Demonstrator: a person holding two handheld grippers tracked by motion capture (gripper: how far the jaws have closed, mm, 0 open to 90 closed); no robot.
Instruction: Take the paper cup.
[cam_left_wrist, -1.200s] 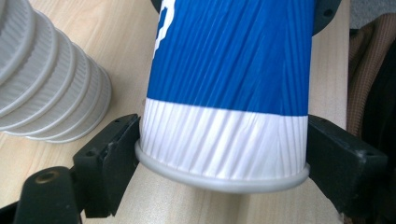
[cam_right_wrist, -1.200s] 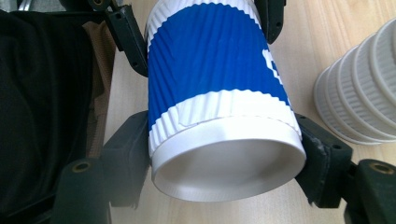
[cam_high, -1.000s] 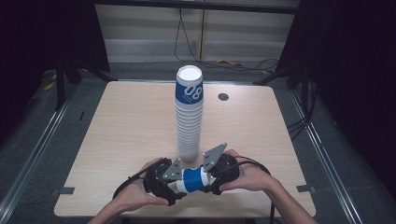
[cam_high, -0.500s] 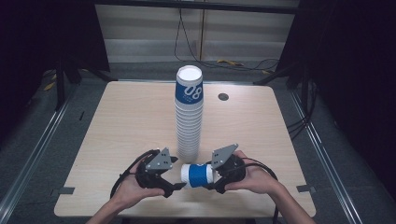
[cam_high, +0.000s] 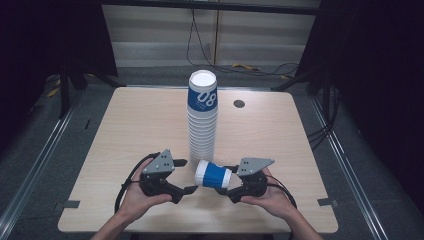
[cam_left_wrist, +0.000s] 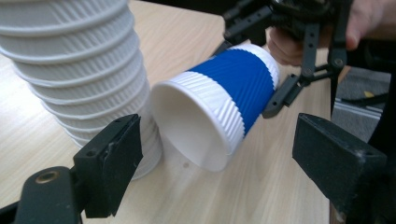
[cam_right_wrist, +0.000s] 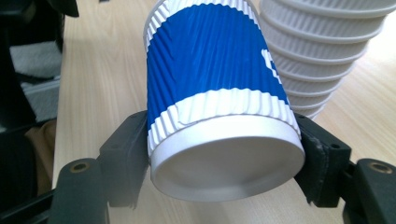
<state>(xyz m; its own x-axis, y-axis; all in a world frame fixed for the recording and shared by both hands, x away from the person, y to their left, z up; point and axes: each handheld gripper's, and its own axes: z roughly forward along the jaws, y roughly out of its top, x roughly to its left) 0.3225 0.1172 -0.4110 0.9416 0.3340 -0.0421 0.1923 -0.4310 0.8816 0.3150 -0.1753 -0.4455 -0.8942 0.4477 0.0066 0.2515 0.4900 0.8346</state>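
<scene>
I am holding the blue cup (cam_high: 214, 174) by its closed bottom end with the right gripper (cam_high: 231, 186); the jaws are pinching the white band near the base from both sides, as the right gripper view is showing clearly. The cup is lying on its side in the air, low above the table (cam_high: 125, 130), just in front of the tall cup stack (cam_high: 202, 120), with its open mouth pointing toward my left gripper (cam_high: 183, 175). That gripper is standing spread, its jaws on both sides of the mouth but not touching it.

I am judging this cup as very light and thin, made from ribbed paper. The wall is soft, and near the open mouth it is giving way easily, so a strong squeeze there is probably crushing it. The base is stiffer because of the bottom disc, so the present hold is a good place. The ribs are giving some friction, but the shape is conical, so the cup could be slipping out toward the narrow end.
</scene>
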